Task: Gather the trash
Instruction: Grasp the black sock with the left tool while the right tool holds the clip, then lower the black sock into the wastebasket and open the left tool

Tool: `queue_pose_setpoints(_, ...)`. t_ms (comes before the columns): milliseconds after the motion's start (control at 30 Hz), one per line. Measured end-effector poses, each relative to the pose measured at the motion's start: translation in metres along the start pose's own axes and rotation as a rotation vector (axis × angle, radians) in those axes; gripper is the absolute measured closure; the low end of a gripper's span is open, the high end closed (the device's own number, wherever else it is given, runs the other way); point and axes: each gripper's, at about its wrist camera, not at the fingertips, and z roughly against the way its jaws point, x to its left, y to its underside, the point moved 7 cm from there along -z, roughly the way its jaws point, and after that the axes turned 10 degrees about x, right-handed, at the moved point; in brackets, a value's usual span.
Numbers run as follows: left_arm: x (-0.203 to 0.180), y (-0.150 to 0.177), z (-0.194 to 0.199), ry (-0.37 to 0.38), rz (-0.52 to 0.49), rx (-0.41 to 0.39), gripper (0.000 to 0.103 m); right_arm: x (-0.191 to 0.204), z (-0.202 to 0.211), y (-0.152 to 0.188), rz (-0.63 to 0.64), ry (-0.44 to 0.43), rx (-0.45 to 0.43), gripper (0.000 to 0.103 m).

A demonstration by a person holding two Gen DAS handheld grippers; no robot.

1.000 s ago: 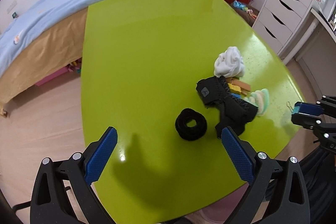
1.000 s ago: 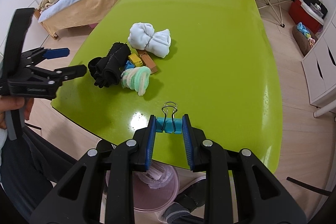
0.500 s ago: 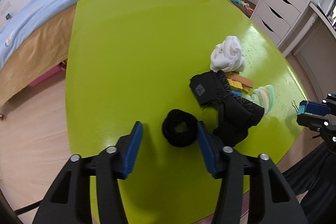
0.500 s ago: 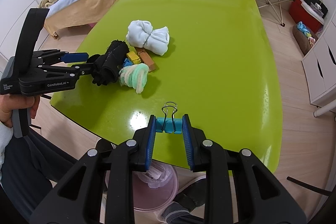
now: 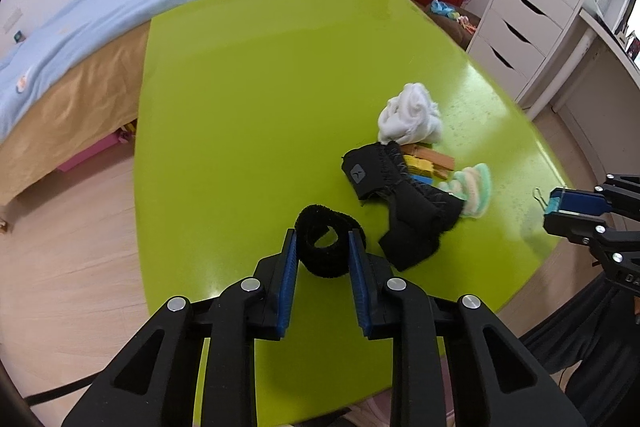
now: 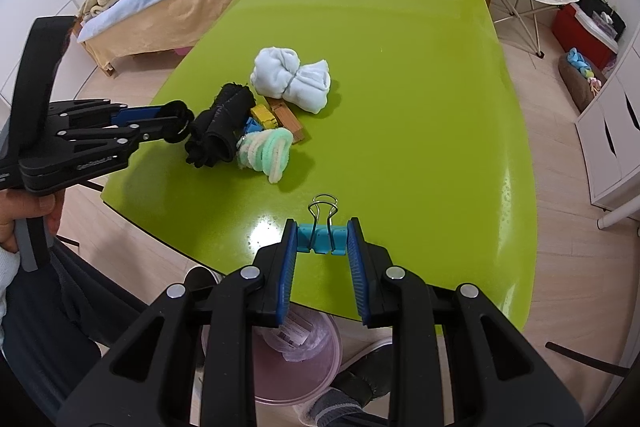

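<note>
The black sock (image 5: 404, 203) lies over the coloured blocks (image 5: 420, 165), hiding most of them. The pink bin (image 6: 296, 359) under the green table (image 6: 400, 107) is half hidden by the table edge and the right gripper (image 6: 322, 241). The person's hand (image 6: 24, 215) is cut off at the frame's edge.

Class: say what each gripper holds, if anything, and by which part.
Left gripper: black fuzzy fabric ring, pinched across its opposite outer sides. Right gripper: turquoise binder clip, clamped across its body's ends, wire handles free.
</note>
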Motion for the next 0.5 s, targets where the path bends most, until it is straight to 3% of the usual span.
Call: queue_pose_setpoints(500,-0.036,0.052,0.069,0.010,-0.041,-0.102,0.078,0.021,0.053,0.026,0.034,-0.025,-0.101,0.078)
